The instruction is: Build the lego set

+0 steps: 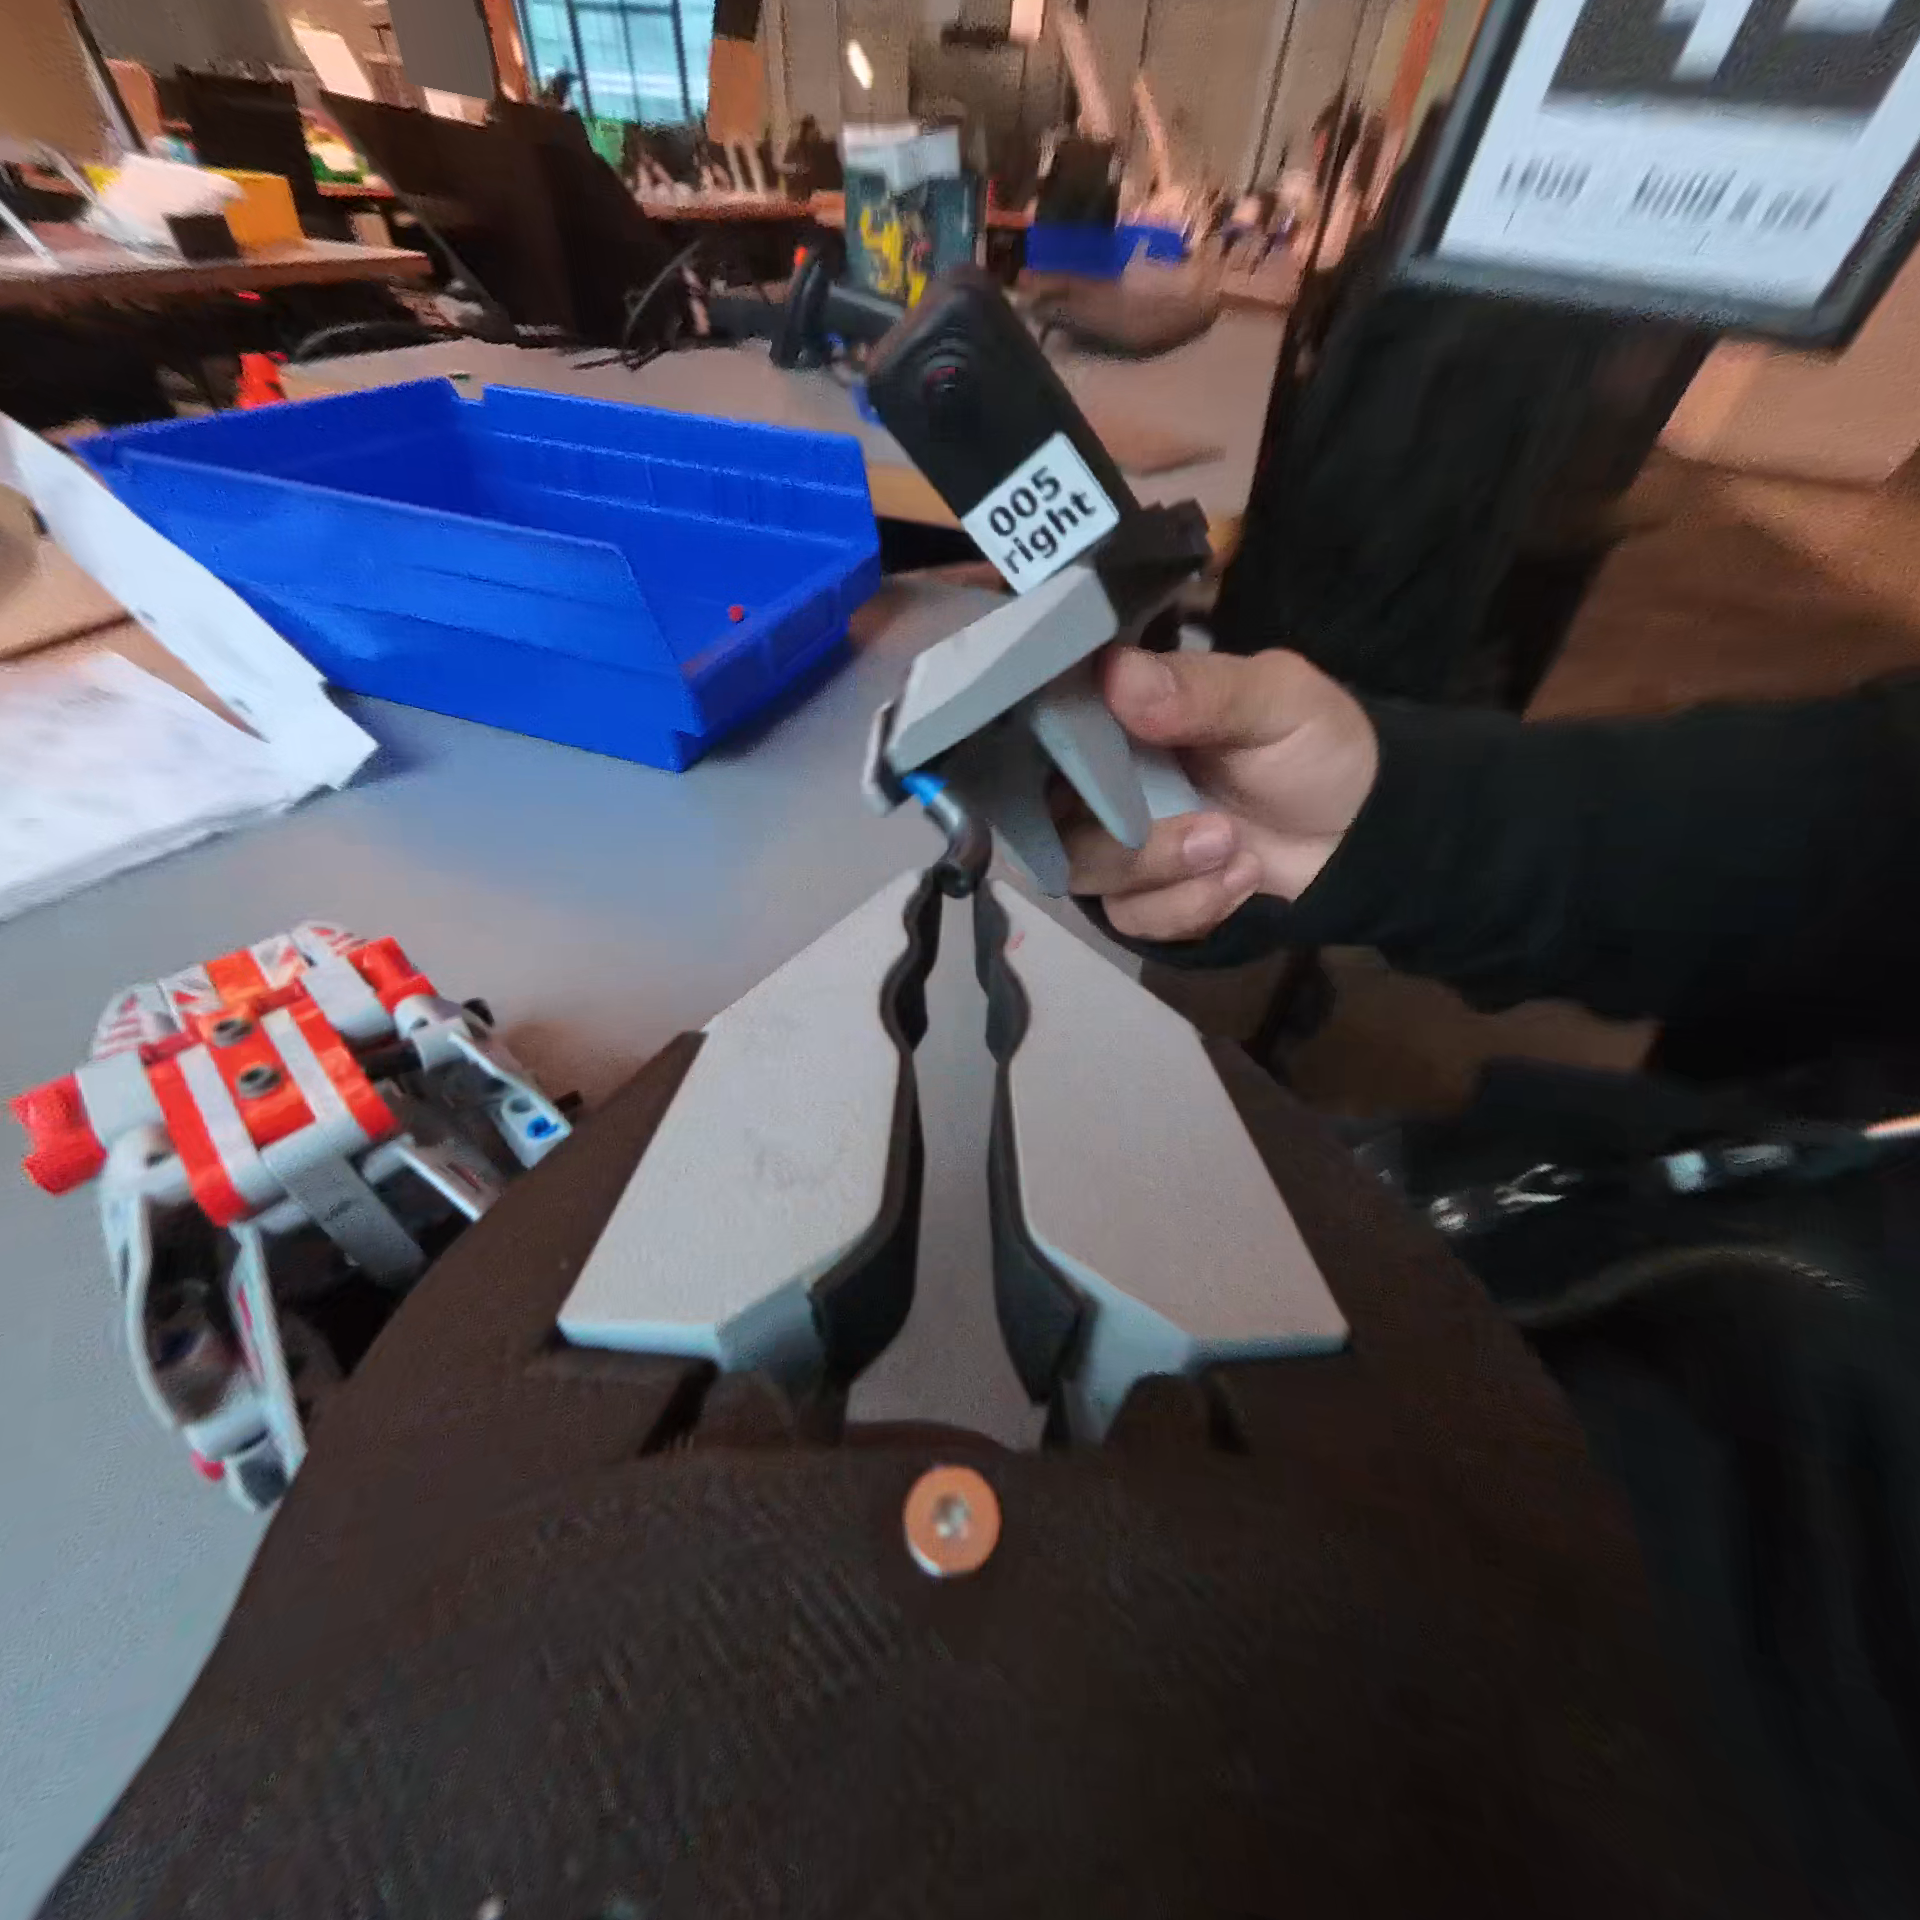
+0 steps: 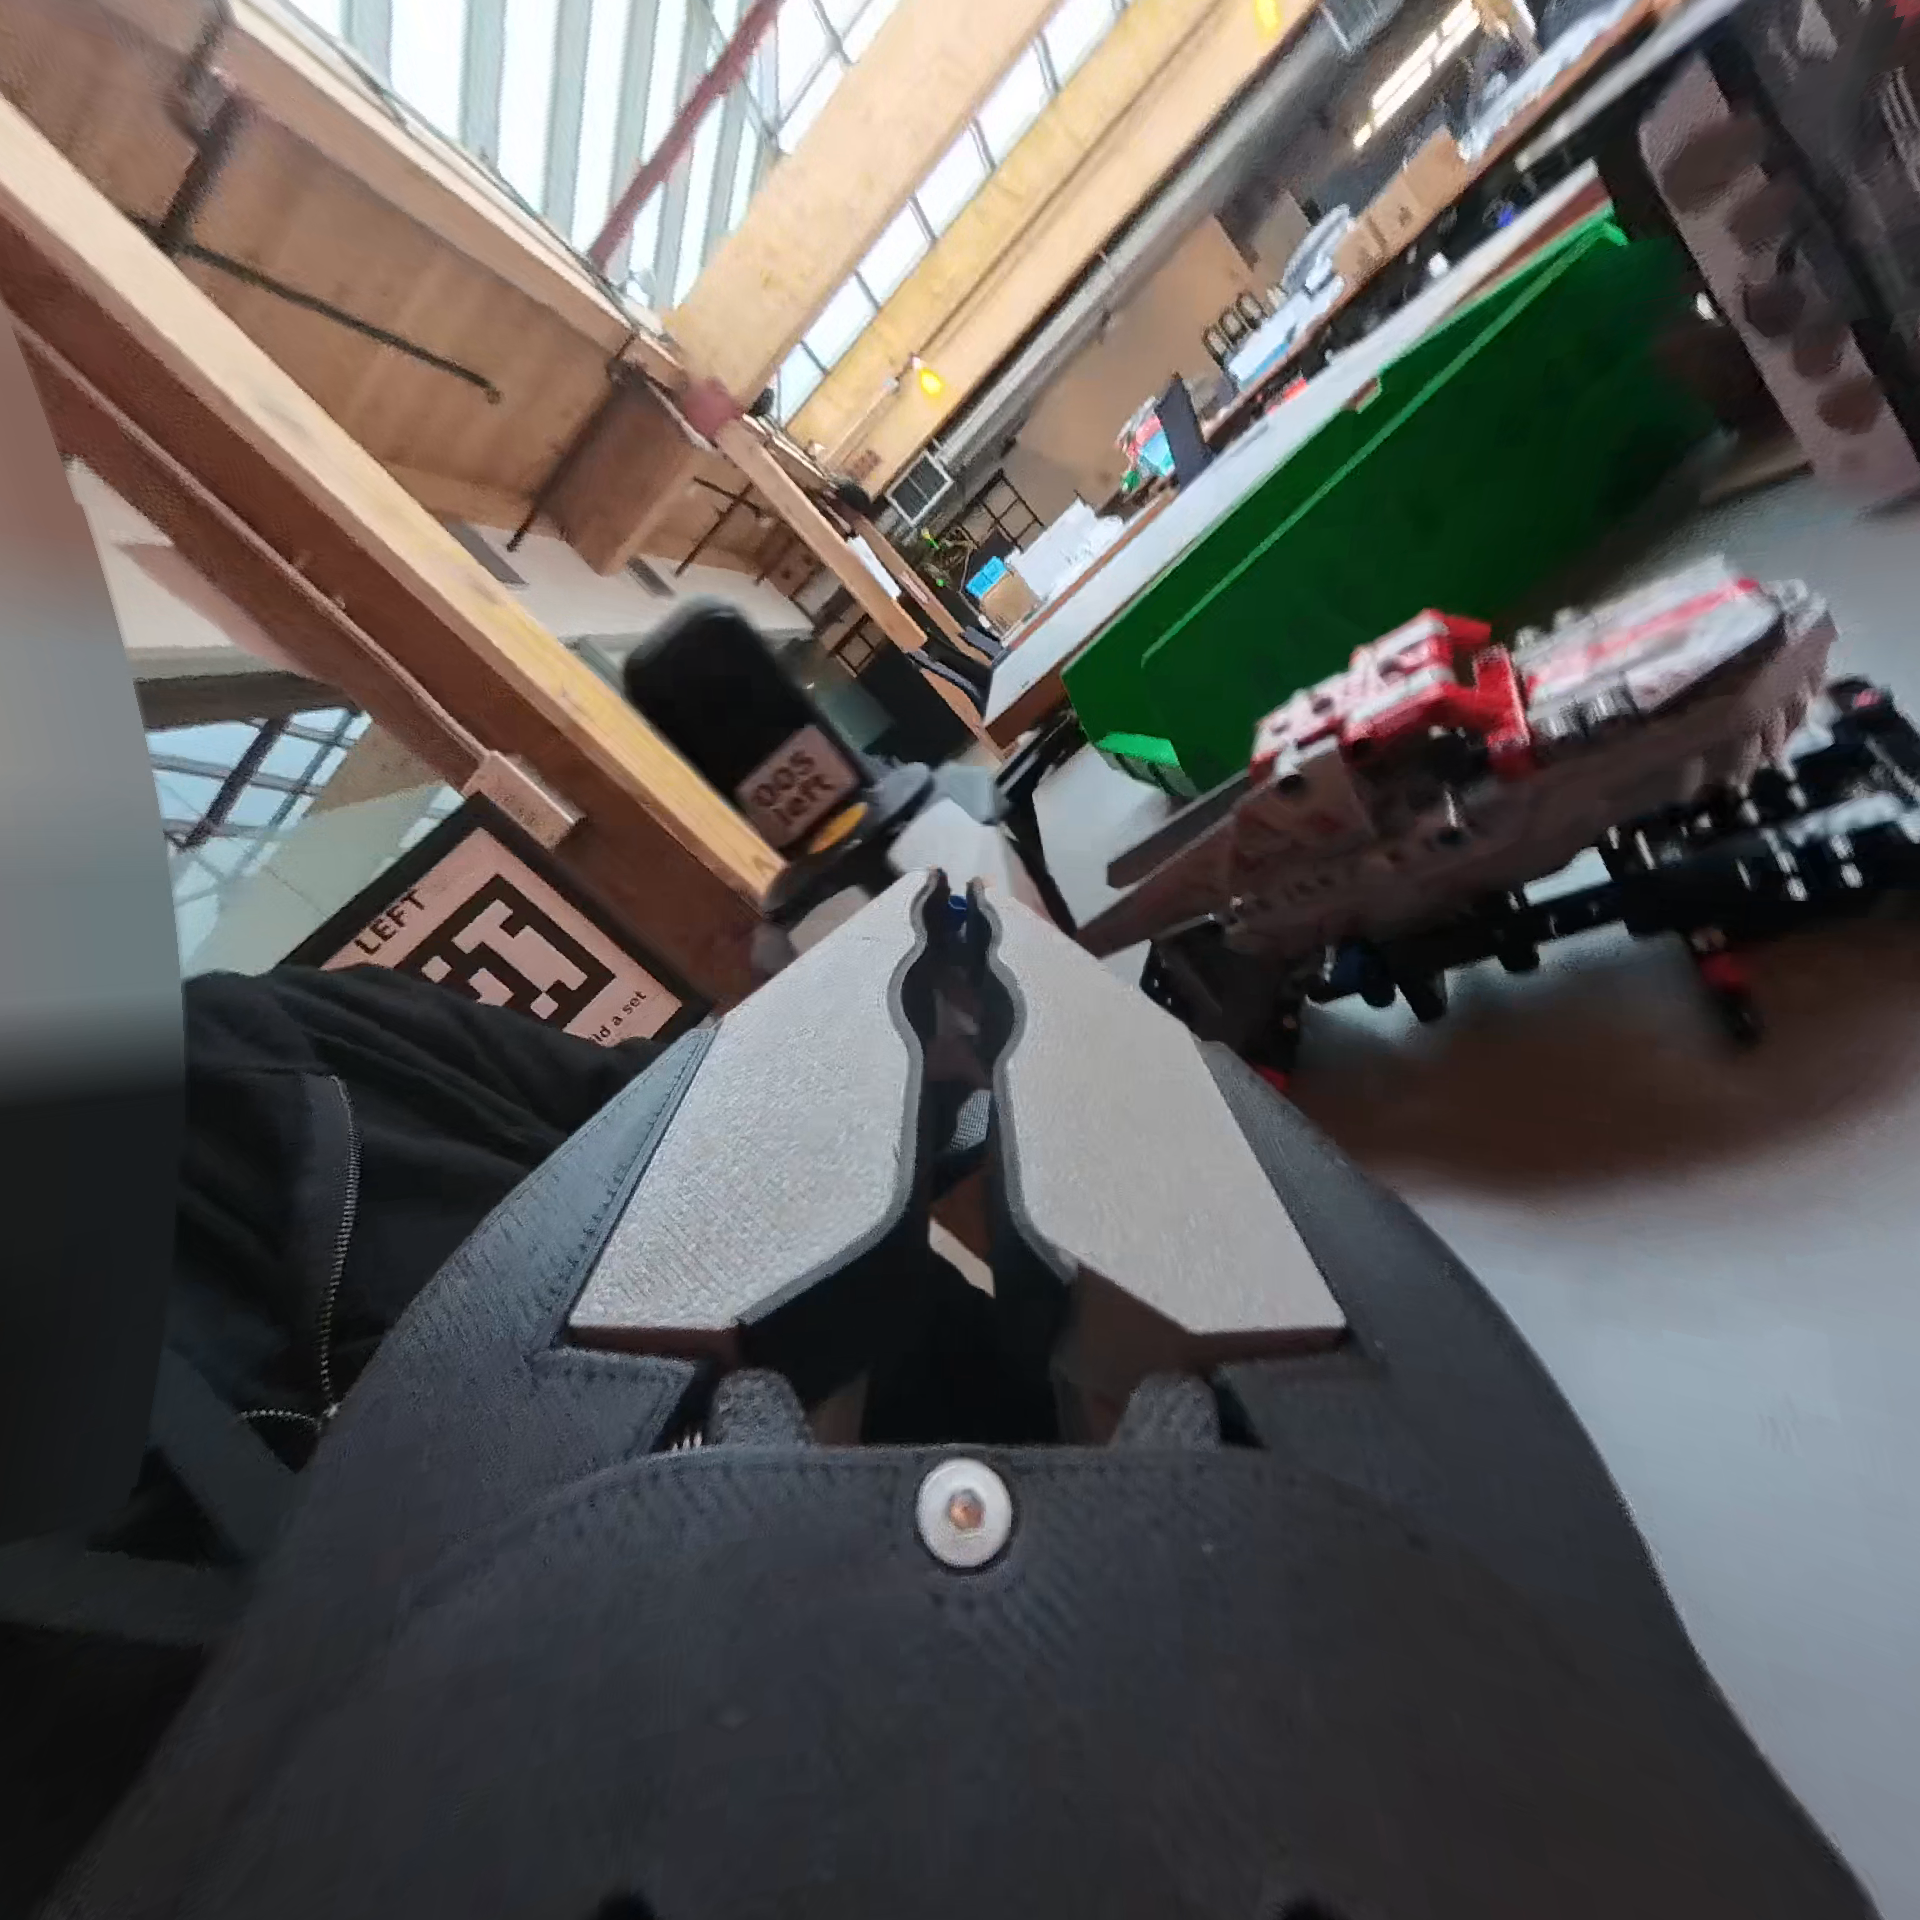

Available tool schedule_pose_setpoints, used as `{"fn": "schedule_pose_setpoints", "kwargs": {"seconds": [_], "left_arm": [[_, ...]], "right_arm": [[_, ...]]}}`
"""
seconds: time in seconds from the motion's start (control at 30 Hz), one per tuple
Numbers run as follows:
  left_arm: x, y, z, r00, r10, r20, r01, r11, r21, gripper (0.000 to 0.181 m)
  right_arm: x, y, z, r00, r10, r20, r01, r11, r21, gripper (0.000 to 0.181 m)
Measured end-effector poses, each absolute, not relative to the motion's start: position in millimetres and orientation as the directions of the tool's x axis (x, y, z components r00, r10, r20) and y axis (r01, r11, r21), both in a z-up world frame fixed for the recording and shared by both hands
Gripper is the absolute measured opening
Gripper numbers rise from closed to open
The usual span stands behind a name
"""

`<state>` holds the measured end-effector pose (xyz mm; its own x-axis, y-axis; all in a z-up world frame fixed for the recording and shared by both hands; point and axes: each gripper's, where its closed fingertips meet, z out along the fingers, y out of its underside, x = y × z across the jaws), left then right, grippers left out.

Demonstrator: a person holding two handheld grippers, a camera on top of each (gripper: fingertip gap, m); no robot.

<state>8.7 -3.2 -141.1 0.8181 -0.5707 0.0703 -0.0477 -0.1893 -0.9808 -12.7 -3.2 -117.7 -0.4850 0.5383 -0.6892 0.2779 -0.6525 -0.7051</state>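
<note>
One grey table (image 1: 540,831) amid cluttered workshop benches (image 1: 208,270).

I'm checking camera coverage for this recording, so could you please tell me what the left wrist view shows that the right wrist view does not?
Only the left wrist view shows the blue bin, the white papers and the hand that holds the right gripper.

Only the right wrist view shows the green bin and the ceiling windows.

Both show the red and white lego model on the grey table, and the small pin where the left gripper meets the right one, each shut on it.
</note>
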Motion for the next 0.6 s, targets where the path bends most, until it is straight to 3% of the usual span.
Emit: {"fn": "schedule_pose_setpoints", "kwargs": {"seconds": [0.13,0.2,0.33,0.4,0.43,0.53,0.6], "left_arm": [[14.0,-18.6,-109.8,0.704,-0.684,0.192,0.152,-0.118,-0.981,0.000],[6.0,-11.2,-112.1,0.745,-0.634,0.207,0.149,-0.144,-0.978,0.000],[-2.6,-3.4,-136.0,0.839,-0.540,0.060,-0.057,-0.197,-0.979,0.001],[-5.1,-0.8,-137.2,0.871,-0.487,-0.058,-0.173,-0.194,-0.966,0.027],[-8.8,0.7,-134.6,0.885,-0.438,-0.155,-0.250,-0.168,-0.954,0.030],[-11.5,1.9,-131.6,0.796,-0.297,-0.527,-0.569,-0.071,-0.819,0.025],[-6.5,3.7,-139.9,0.691,-0.251,-0.678,-0.711,-0.064,-0.700,0.022]], "right_arm": [[-3.2,1.5,-97.0,-0.521,0.571,-0.634,0.218,-0.629,-0.746,0.000],[-2.7,2.8,-100.6,-0.496,0.630,-0.598,0.226,-0.571,-0.789,0.000],[-4.7,6.1,-98.3,-0.465,0.648,-0.604,0.193,-0.592,-0.783,0.000],[-7.9,12.8,-101.6,-0.421,0.674,-0.608,0.157,-0.606,-0.780,0.000],[-9.7,14.4,-105.0,-0.399,0.680,-0.616,0.152,-0.613,-0.775,0.000],[-17.1,12.9,-118.6,-0.333,0.631,-0.700,0.199,-0.679,-0.707,0.001],[-21.0,9.8,-123.6,-0.305,0.577,-0.758,0.213,-0.734,-0.645,0.000]]}}
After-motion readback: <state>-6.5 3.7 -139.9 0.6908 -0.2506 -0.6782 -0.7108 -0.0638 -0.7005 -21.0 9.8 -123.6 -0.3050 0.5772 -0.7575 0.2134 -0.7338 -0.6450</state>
